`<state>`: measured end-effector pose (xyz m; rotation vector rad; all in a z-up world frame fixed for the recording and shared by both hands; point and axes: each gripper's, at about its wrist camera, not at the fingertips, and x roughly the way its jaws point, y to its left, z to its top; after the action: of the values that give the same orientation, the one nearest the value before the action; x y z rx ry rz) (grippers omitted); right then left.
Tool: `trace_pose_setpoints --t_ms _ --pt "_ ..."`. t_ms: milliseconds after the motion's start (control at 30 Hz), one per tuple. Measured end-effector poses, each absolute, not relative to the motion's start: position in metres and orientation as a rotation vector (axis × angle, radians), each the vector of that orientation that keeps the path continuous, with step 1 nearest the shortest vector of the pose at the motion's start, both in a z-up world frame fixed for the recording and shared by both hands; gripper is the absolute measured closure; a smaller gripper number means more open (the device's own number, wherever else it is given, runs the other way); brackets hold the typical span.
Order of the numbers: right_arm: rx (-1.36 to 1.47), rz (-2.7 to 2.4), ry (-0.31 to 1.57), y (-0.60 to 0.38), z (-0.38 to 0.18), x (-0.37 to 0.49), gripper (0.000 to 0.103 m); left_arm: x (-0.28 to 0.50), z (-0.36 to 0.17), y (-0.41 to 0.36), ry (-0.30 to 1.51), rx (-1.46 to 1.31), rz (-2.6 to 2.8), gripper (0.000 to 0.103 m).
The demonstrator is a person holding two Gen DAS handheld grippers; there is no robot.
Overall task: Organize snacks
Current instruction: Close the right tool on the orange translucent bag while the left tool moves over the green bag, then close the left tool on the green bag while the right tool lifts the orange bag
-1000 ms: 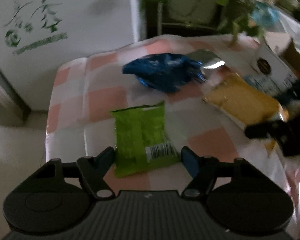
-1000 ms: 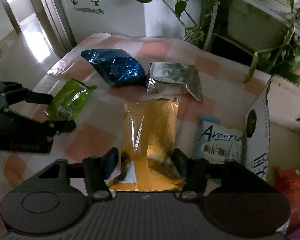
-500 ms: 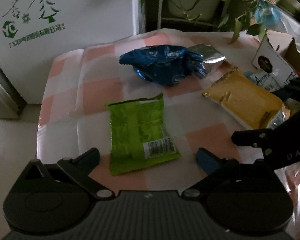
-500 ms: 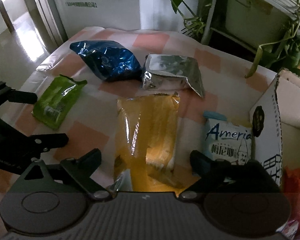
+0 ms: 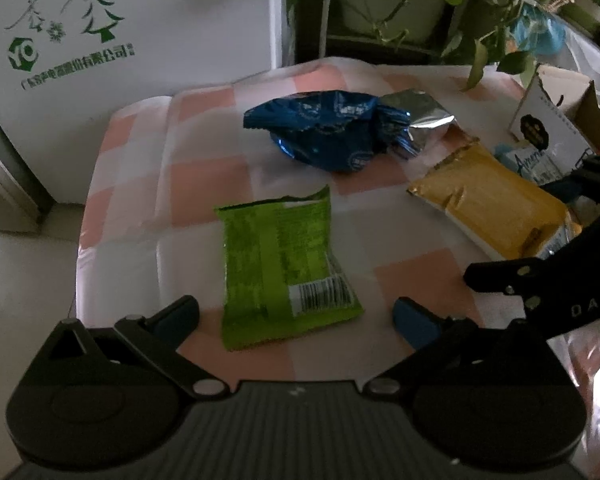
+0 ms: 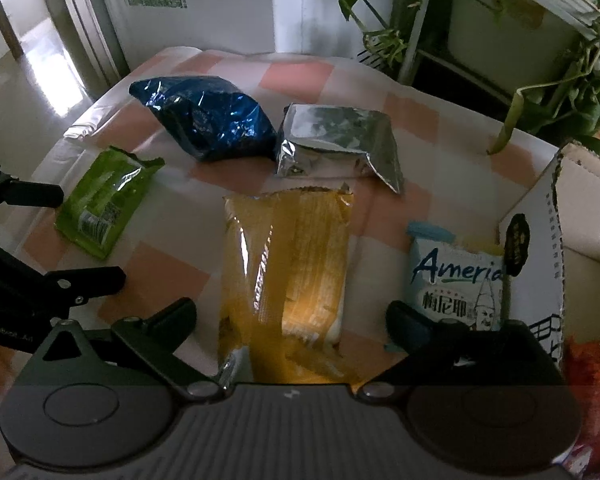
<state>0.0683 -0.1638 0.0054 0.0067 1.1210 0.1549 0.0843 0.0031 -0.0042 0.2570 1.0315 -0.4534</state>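
Step in hand: It looked like each gripper was lining up on its own bag, to pick it up and put it away.
How to do it well: I think each gripper had to come down low, with one finger on each side of its bag, then squeeze softly. The bags were thin and slippery, so a pinch near the edge could slip.
Left gripper point(image 5: 296, 314): Its fingers were spread wide and held nothing. The near end of the green bag point(image 5: 282, 270) lay between them.
Right gripper point(image 6: 290, 320): It was wide open too, with nothing in it. The near end of the yellow bag point(image 6: 286, 276) lay between its fingers.
Green bag: It was flat and small, with a barcode at the near end and a torn far edge. It lay on the checked cloth point(image 5: 204, 184), left of the yellow bag.
Yellow bag: It was long, shiny and crinkly.
Other snacks: A puffy blue bag point(image 6: 210, 120) and a silver bag point(image 6: 338, 140) lay behind the yellow bag, touching each other.
Box: A cardboard box point(image 6: 540, 240) stood to the right of the yellow bag, with a pale blue pack point(image 6: 452, 276) leaning on it.
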Motion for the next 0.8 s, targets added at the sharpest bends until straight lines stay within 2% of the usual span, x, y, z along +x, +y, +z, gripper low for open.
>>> trace_pose_setpoints --t_ms 133,267,333,400,467,500,600,800 --pt "0.008 0.147 1.120 -0.164 0.007 0.069 0.001 0.090 -0.005 0.003 1.030 0.240 -0.405 0.001" --pt "-0.016 0.133 1.105 -0.163 0.010 0.067 0.013 0.091 -0.004 -0.004 1.008 0.264 -0.379 0.001" --pt "-0.009 0.136 1.099 -0.165 0.012 0.066 0.020 0.092 -0.003 -0.005 1.004 0.257 -0.377 0.005" --pt "-0.013 0.140 1.094 -0.166 0.014 0.066 0.026 0.094 -0.002 -0.004 1.008 0.216 -0.385 0.023" --pt "-0.024 0.153 1.085 -0.165 0.016 0.065 0.038 0.095 0.001 -0.005 1.006 0.206 -0.386 0.033" --pt "-0.031 0.157 1.081 -0.165 0.017 0.064 0.041 0.095 0.001 -0.005 1.001 0.207 -0.397 0.041" --pt "-0.047 0.168 1.072 -0.165 0.020 0.063 0.044 0.092 0.004 -0.004 0.996 0.214 -0.406 0.049" --pt "-0.046 0.180 1.043 -0.167 0.028 0.060 0.045 0.085 0.011 -0.001 0.972 0.272 -0.386 0.051"
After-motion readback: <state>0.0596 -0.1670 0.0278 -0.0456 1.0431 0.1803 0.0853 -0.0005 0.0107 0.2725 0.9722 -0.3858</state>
